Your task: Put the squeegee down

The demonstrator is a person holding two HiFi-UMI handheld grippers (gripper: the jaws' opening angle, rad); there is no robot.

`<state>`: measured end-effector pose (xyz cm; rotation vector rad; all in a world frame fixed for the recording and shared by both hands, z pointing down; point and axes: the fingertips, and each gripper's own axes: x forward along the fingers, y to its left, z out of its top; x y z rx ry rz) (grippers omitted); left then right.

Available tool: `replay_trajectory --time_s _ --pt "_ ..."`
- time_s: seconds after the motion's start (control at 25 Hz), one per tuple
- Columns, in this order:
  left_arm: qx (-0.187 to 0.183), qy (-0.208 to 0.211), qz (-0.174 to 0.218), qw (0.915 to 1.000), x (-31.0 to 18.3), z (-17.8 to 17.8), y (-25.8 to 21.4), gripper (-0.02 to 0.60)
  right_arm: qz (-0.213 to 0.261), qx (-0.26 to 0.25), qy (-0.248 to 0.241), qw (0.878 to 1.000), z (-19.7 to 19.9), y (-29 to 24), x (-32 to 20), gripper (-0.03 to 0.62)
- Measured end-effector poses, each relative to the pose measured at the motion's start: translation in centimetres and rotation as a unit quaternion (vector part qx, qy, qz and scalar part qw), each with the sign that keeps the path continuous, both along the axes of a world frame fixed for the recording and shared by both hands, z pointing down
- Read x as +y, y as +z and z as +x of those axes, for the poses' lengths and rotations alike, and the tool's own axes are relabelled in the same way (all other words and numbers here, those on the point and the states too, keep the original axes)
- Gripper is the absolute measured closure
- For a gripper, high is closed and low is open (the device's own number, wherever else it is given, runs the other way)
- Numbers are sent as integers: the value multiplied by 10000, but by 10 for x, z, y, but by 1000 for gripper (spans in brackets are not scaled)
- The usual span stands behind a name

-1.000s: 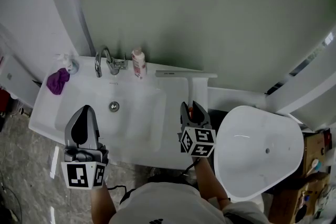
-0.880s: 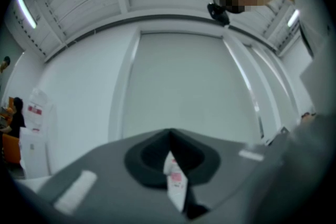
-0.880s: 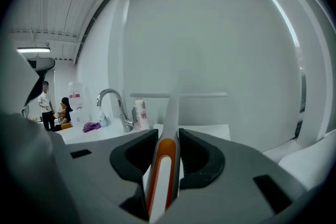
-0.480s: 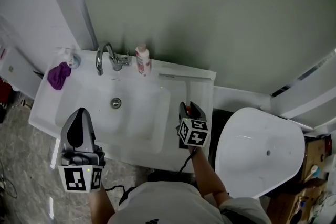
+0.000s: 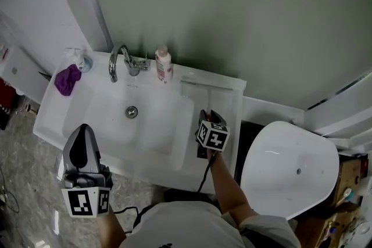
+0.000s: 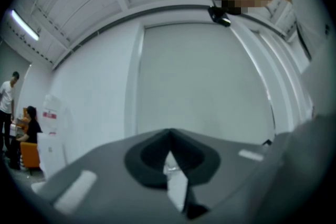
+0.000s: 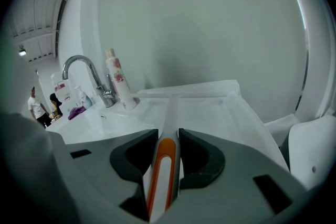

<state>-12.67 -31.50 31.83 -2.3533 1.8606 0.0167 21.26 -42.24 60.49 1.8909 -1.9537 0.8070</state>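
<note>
The squeegee (image 7: 167, 113) has a white handle with an orange stripe and a long white blade (image 7: 184, 93). My right gripper (image 7: 167, 138) is shut on the handle, its dark pads pressing both sides. In the head view the right gripper (image 5: 209, 116) hangs over the counter right of the basin, with the squeegee (image 5: 204, 85) reaching toward the back wall, low over the white surface. Whether the blade touches the counter I cannot tell. My left gripper (image 5: 81, 145) is shut and holds nothing, in front of the sink's left corner. In its own view the left gripper (image 6: 169, 157) faces a bare wall.
The white sink counter (image 5: 58, 119) carries a chrome faucet (image 5: 116, 61), a pink-printed bottle (image 5: 164, 64), a soap dispenser (image 5: 78, 60) and a purple cloth (image 5: 67, 79). A white toilet lid (image 5: 288, 168) stands to the right. Grey wall lies behind.
My right gripper has come down with the squeegee, bringing the blade from above the counter's back edge to low over the counter. The left gripper has drifted slightly down and left.
</note>
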Motion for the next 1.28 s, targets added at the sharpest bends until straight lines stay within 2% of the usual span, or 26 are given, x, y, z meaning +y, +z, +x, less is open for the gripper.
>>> replay_trajectory --time_s 0.48,0.88,1.28 --pt "-89 -219 -148 9996 -2 -10 8 575 -476 87 189 9986 -1 29 -21 474" --pt "-61 -333 -179 9993 -1 -19 11 575 -765 627 103 9950 -6 36 -23 468" --pt "-48 -438 -121 9990 11 -34 8 574 -808 1033 -86 9913 -10 34 -25 454"
